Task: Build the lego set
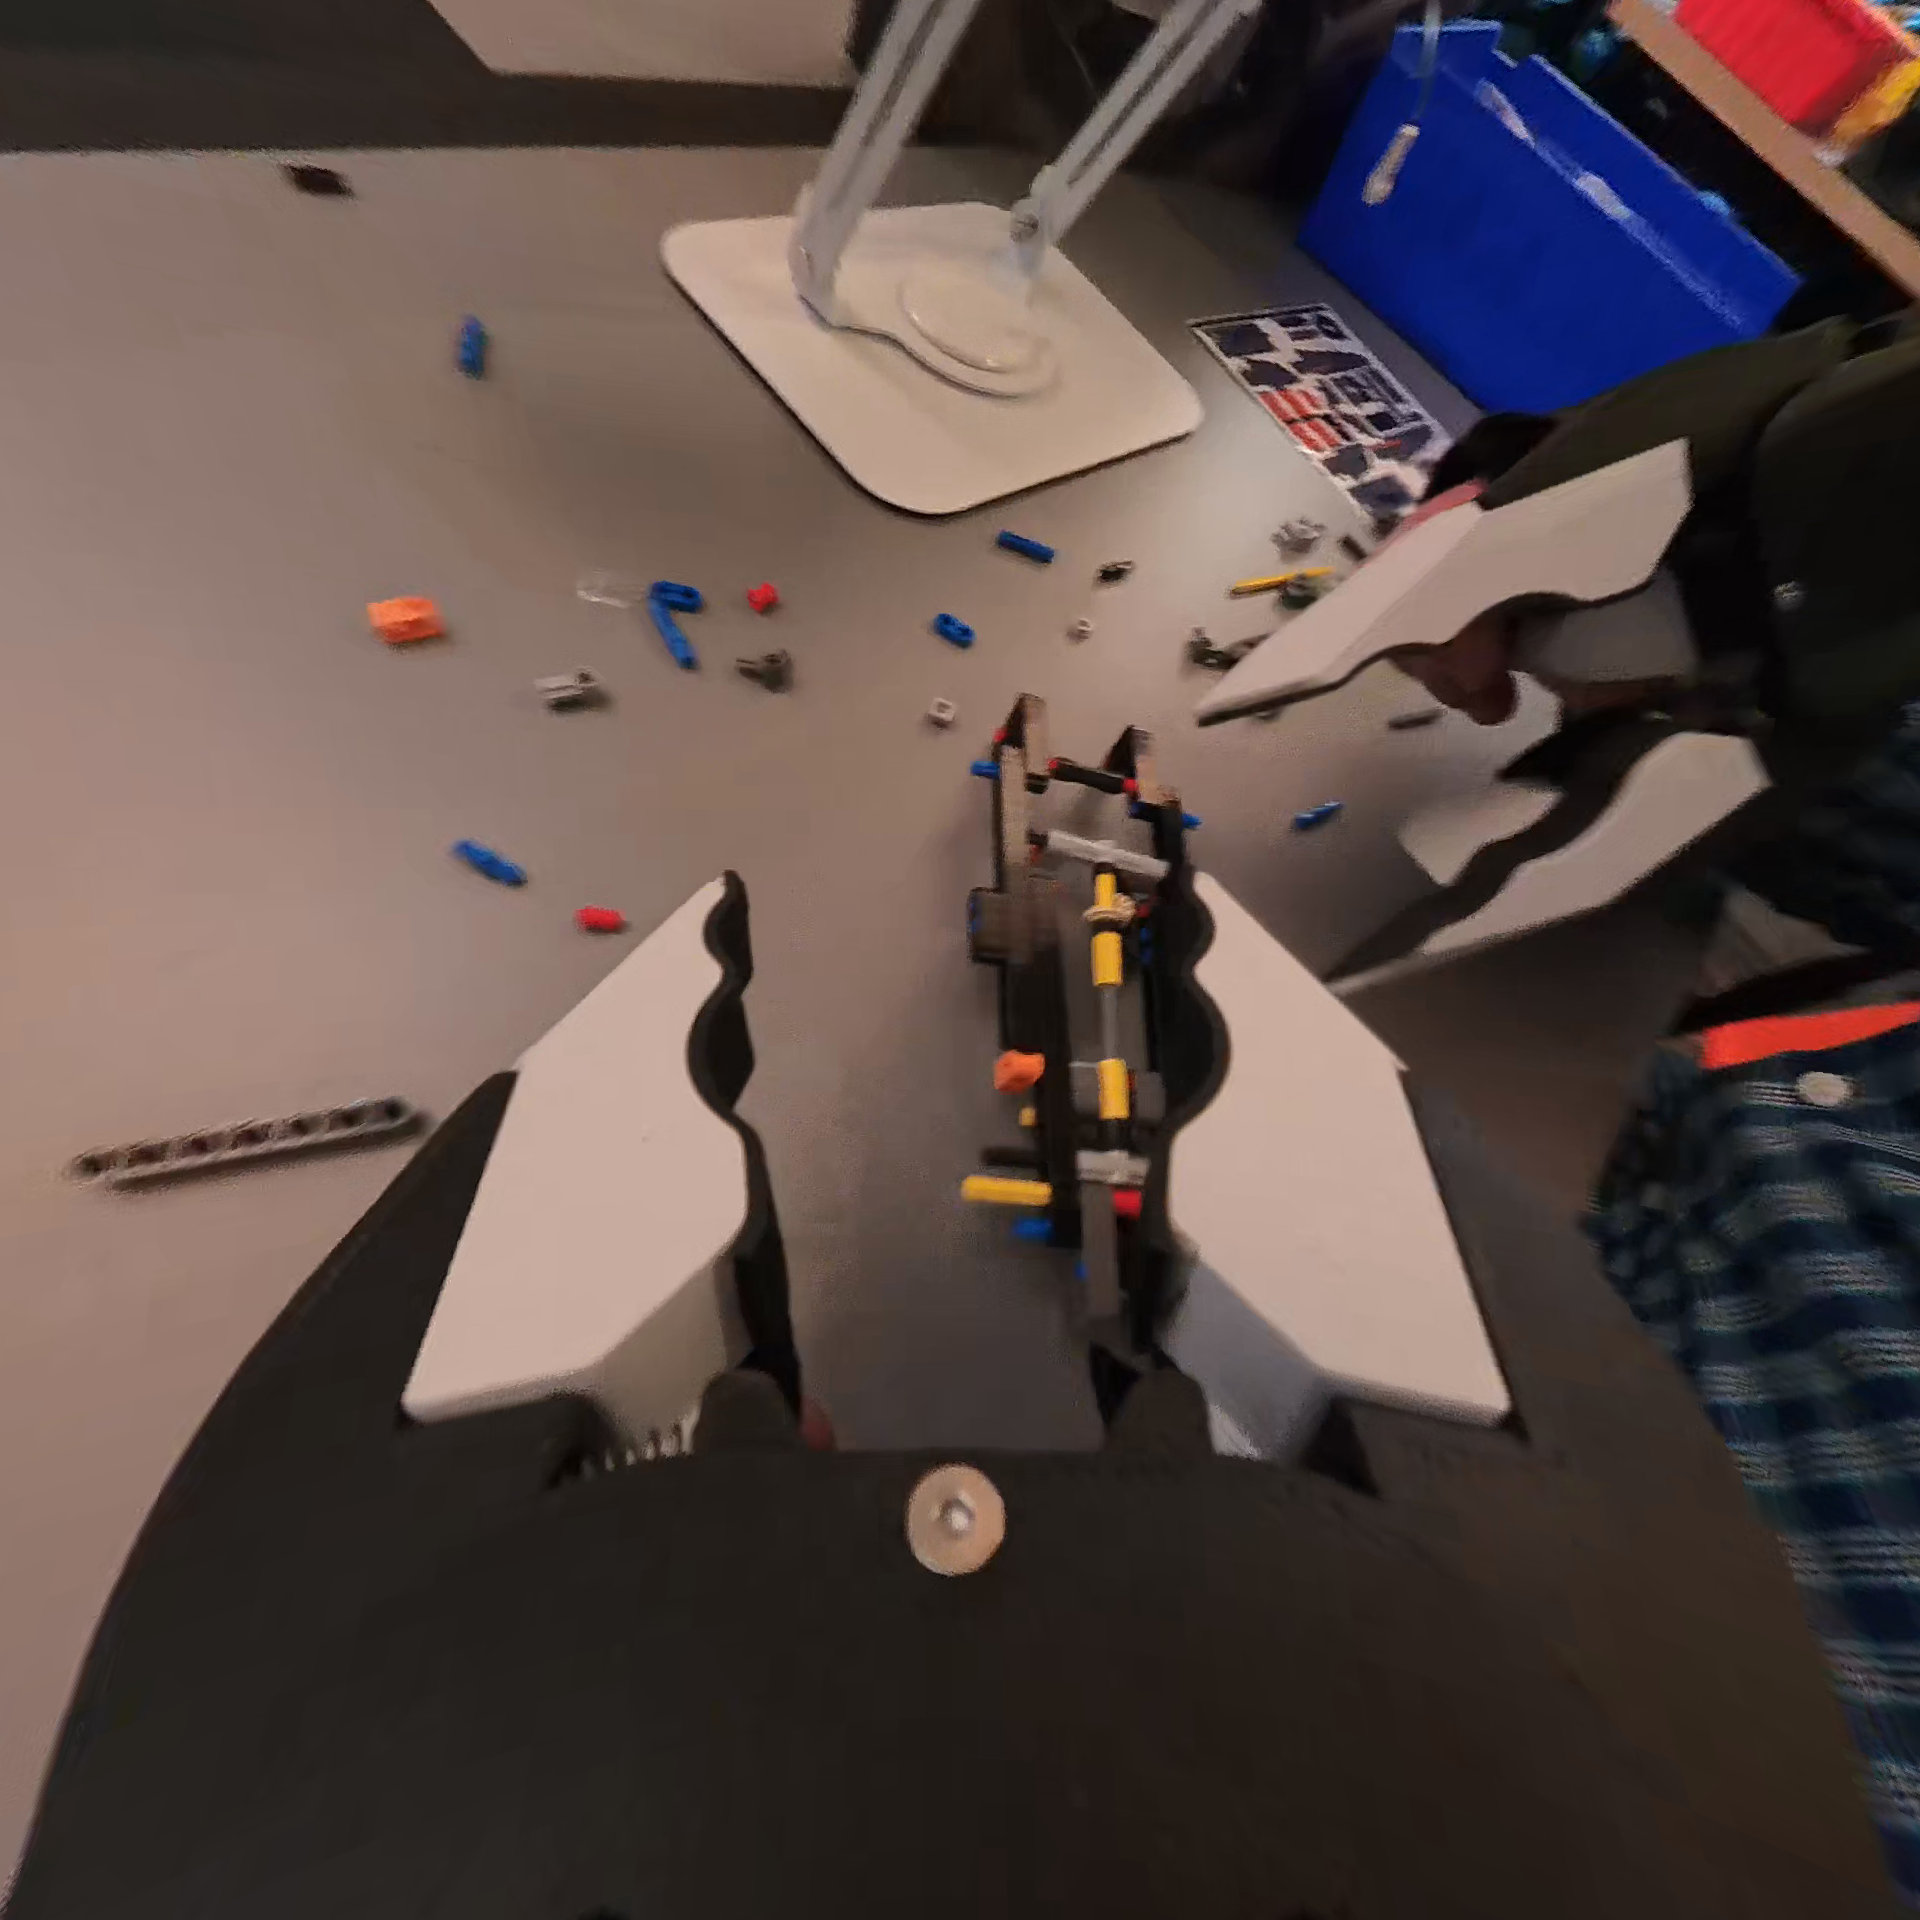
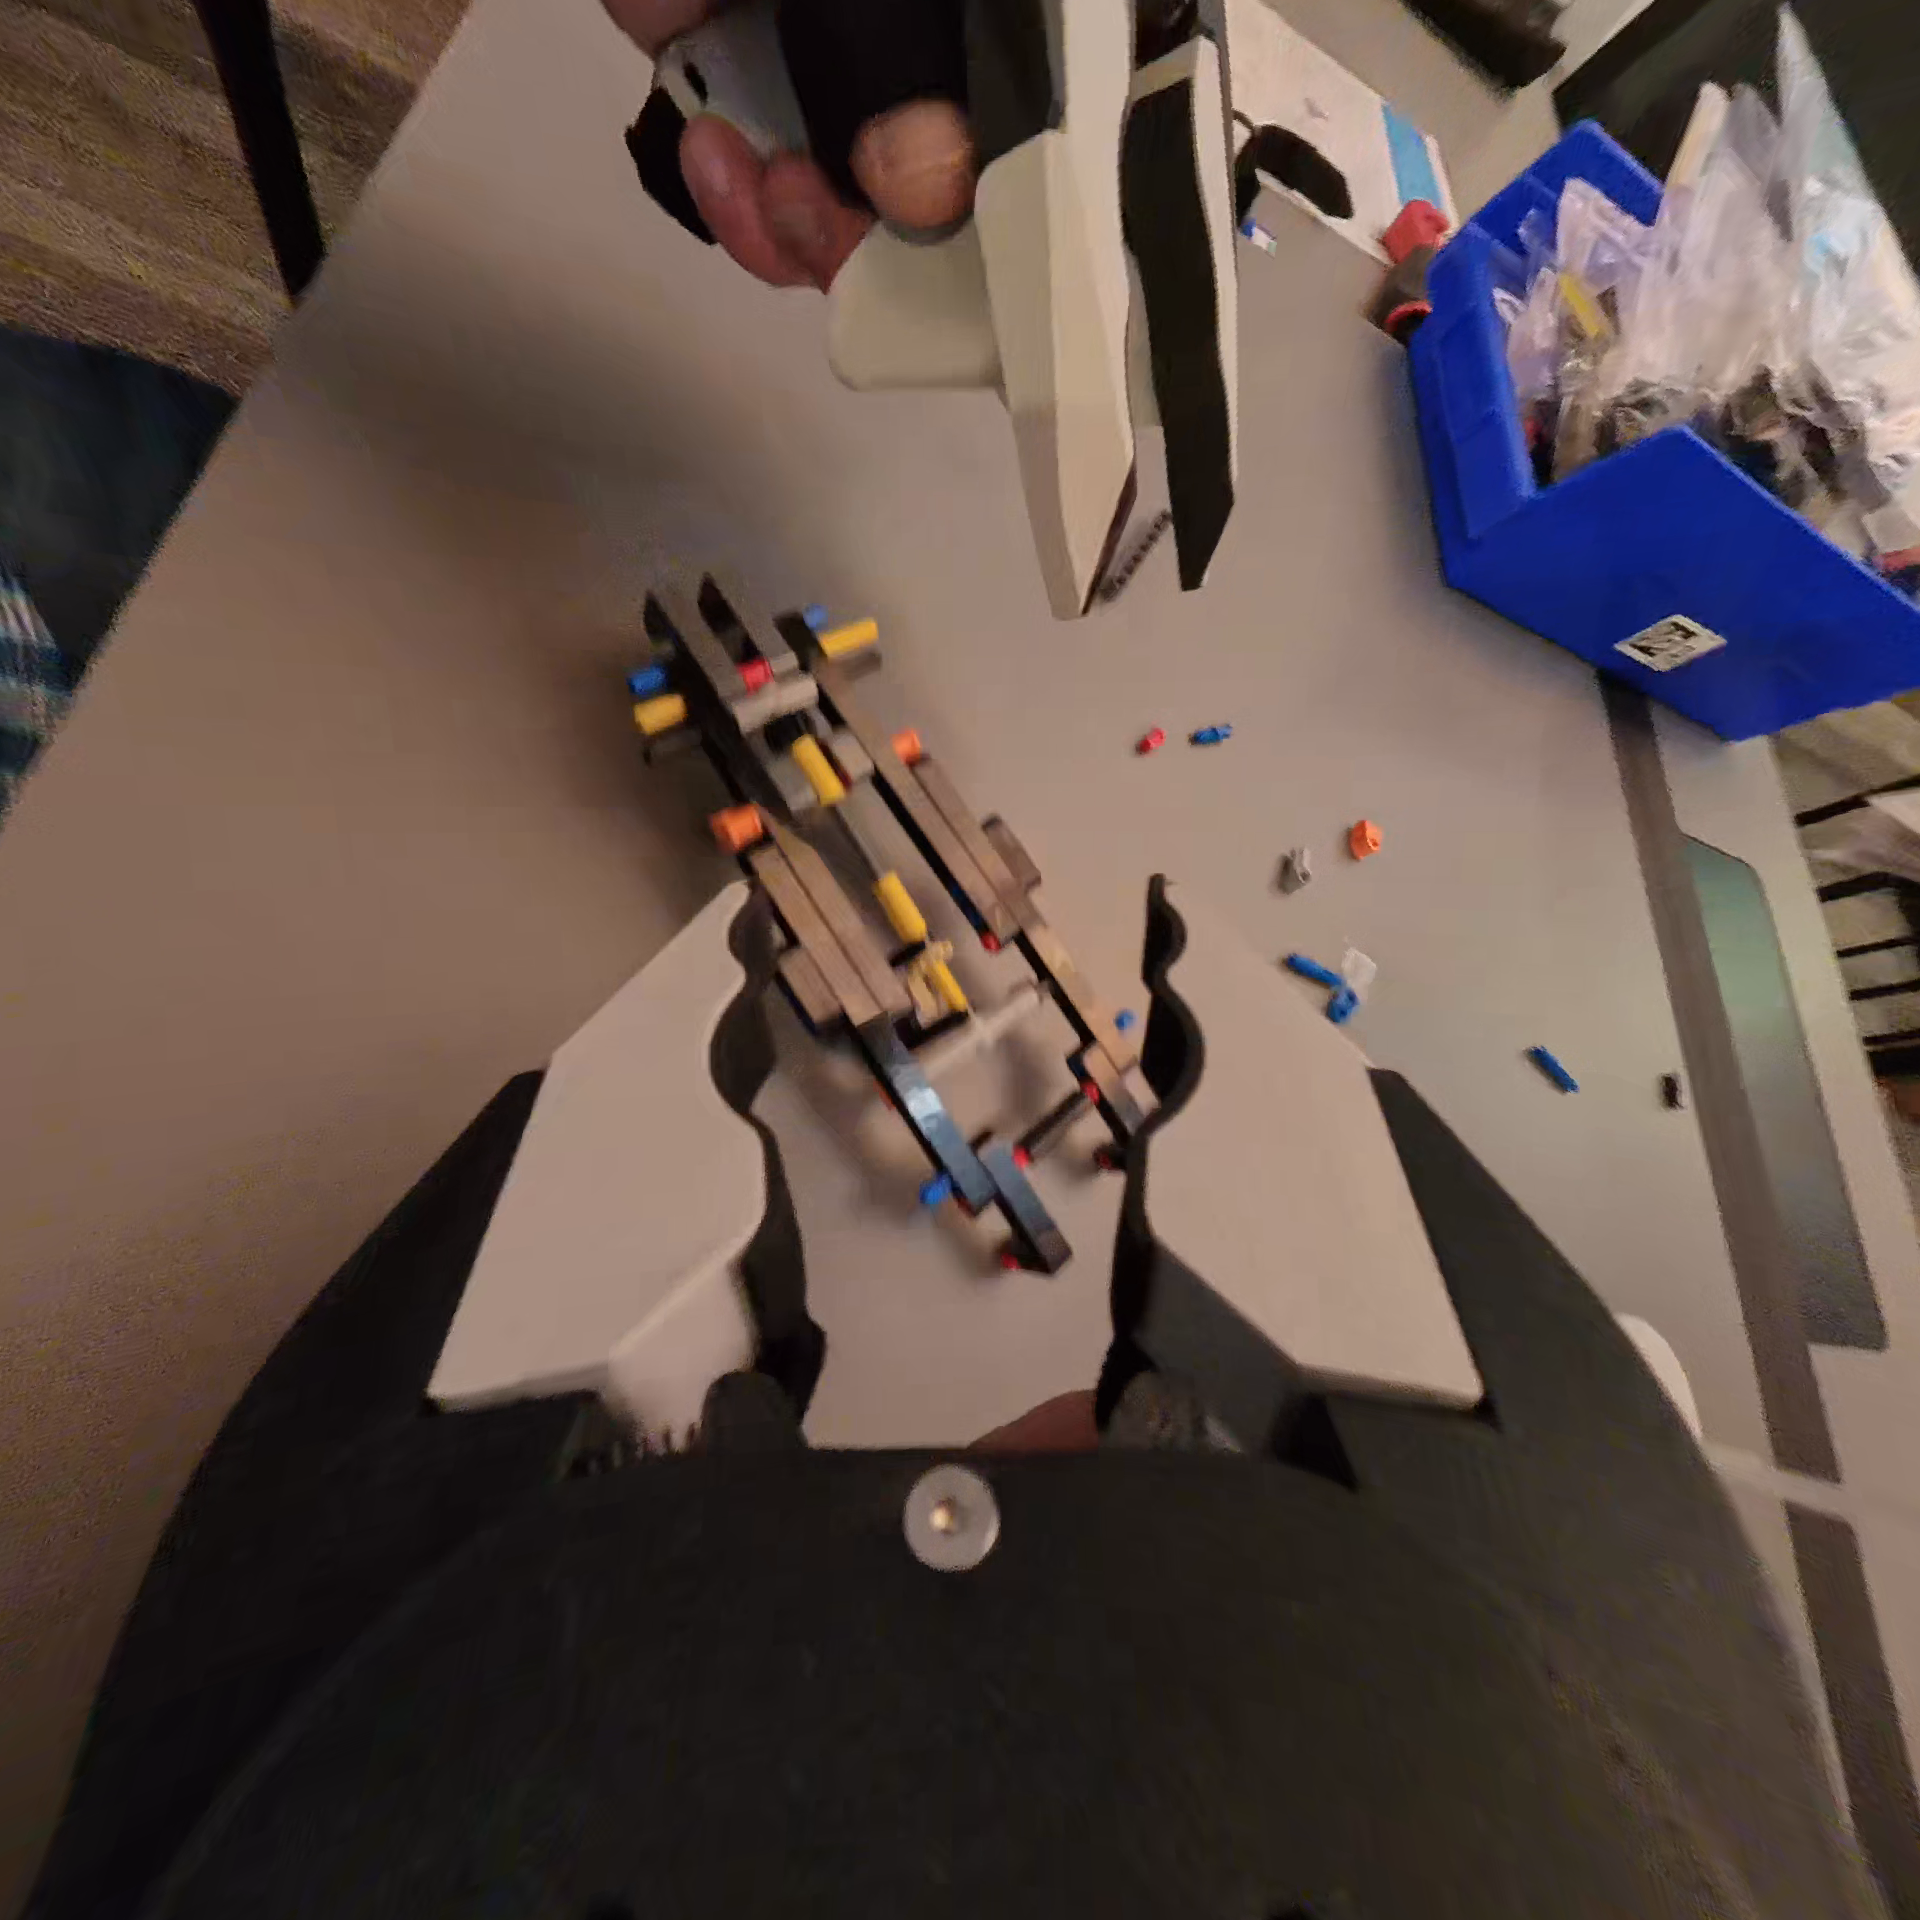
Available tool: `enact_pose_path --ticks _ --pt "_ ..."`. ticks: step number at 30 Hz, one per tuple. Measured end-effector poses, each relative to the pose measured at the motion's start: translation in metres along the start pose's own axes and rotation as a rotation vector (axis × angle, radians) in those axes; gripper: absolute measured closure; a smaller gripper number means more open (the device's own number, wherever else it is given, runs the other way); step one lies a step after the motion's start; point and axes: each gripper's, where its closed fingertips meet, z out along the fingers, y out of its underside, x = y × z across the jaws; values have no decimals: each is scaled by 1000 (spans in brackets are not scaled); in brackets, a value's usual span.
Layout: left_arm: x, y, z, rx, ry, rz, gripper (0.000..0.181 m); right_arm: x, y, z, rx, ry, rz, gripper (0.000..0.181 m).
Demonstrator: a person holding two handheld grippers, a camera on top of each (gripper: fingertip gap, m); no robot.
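Judging from the left wrist view, a fresh part is being sought for the half-built lego frame (image 1: 1081, 1039), which lies on the surface (image 1: 260, 727) between the fingers of the left claw (image 1: 966, 997), close against the right finger. That claw is spread wide and nothing is held. Loose pieces are scattered ahead, a grey beam (image 1: 244, 1141) to its left. In the right wrist view, the right claw (image 2: 951, 997) is likewise released and empty, poised over the frame's near end; contact cannot be told. A blue bin (image 2: 1683, 540) is seen ahead and right. Next, a piece must be chosen and pinched.
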Motion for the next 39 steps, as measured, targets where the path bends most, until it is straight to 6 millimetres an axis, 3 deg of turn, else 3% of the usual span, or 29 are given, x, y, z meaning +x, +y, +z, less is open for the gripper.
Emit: enact_pose_path --ticks 3,5,9,16,24,34,39 --pt "-16 4 -20 20 -83 18 87 -5 -25 18 -32 -84 20 80" --pt "-25 5 -33 37 -131 41 83 -2 -44 29 -18 -93 -4 83" --pt "-33 3 -58 88 -195 62 91 3 -84 46 27 -121 9 89" --pt "-52 25 -93 129 -279 22 81 6 -134 92 36 -184 6 88" --pt "-71 41 -130 235 -374 -59 108 -5 -166 140 27 -289 9 92" --pt "-94 60 -156 282 -455 -101 108 -14 -175 185 -17 -405 94 97" --pt "-112 79 -165 284 -481 -160 98 -14 -179 200 -24 -448 93 96"
